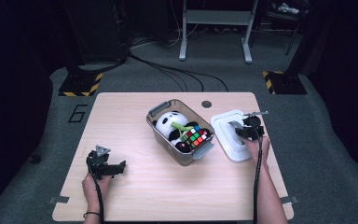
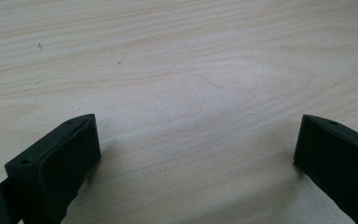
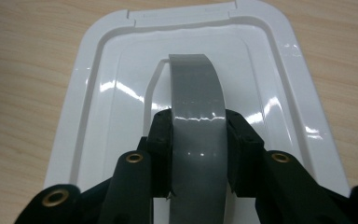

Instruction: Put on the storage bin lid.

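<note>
A white lid (image 1: 229, 122) (image 3: 98, 74) lies flat on the table to the right of a clear plastic bin (image 1: 161, 108). My right gripper (image 1: 248, 130) (image 3: 199, 135) is shut on the lid's grey handle (image 3: 196, 93), one pad pressing each side. The bin holds a panda plush (image 1: 168, 122), a colour cube (image 1: 196, 136) and a green item. At the table's front left, my left gripper (image 1: 119, 167) (image 2: 196, 154) rests low over bare wood, jaws wide open with nothing between them.
The wooden table (image 1: 121, 121) has a round cable hole (image 1: 206, 104) at its far edge. Cables and a stand's legs lie on the grey floor beyond. Bare wood stretches between the bin and the left gripper.
</note>
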Demonstrator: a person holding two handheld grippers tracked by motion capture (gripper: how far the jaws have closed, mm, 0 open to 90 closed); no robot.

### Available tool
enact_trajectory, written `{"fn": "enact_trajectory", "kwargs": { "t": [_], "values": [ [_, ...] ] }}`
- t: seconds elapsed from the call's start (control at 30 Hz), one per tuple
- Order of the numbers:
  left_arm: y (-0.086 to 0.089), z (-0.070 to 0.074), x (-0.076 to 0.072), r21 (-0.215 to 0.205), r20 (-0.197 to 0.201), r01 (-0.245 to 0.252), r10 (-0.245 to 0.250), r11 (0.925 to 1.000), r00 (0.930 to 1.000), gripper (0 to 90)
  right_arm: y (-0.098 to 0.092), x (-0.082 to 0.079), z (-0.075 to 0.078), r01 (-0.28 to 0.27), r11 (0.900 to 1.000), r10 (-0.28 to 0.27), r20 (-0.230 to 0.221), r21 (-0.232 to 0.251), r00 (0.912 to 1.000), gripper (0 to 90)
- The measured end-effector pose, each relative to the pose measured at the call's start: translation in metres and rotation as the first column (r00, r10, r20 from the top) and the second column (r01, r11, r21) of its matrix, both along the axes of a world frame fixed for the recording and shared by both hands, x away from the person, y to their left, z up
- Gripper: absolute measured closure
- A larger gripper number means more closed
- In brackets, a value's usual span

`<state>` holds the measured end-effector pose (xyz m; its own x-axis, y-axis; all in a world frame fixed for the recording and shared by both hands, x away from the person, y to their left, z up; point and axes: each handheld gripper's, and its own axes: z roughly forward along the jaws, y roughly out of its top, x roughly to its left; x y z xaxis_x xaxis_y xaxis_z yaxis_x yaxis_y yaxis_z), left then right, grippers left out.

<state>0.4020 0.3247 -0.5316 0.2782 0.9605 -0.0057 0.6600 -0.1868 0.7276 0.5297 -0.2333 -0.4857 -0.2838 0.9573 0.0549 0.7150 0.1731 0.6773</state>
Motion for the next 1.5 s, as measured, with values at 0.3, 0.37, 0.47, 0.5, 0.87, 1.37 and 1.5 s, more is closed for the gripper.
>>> {"fn": "enact_trajectory", "kwargs": {
  "t": [0.3,0.37,0.47,0.5,0.87,1.37,1.5],
  "values": [
    [0.000,0.000,0.000,0.000,0.000,0.000,0.000,1.0000,1.0000,0.0,0.000,-0.008,0.013,-0.022,1.000,0.022,0.018,0.004,0.9996,66.7],
    [0.000,0.000,0.000,0.000,0.000,0.000,0.000,1.0000,1.0000,0.0,0.000,-0.009,0.017,-0.033,0.999,0.033,0.026,-0.009,0.9991,66.8],
    [0.000,0.000,0.000,0.000,0.000,0.000,0.000,1.0000,1.0000,0.0,0.000,-0.012,0.022,-0.039,0.999,0.039,0.028,-0.019,0.9988,66.8],
    [0.000,0.000,0.000,0.000,0.000,0.000,0.000,1.0000,1.0000,0.0,-0.001,-0.013,0.025,-0.040,0.999,0.040,0.022,-0.021,0.9989,66.8],
    [0.000,0.000,0.000,0.000,-0.003,0.002,-0.002,1.0000,1.0000,0.0,-0.008,-0.018,0.056,-0.059,0.998,0.060,0.047,-0.031,0.9971,66.9],
    [0.000,0.001,0.000,0.000,-0.006,0.003,-0.003,1.0000,1.0000,0.0,-0.008,-0.021,0.103,-0.086,0.995,0.090,0.075,-0.057,0.9932,66.9],
    [0.000,0.000,0.000,0.000,0.000,0.000,0.000,1.0000,1.0000,0.0,-0.003,-0.022,0.115,-0.091,0.994,0.096,0.084,-0.060,0.9918,66.9]
  ]
}}
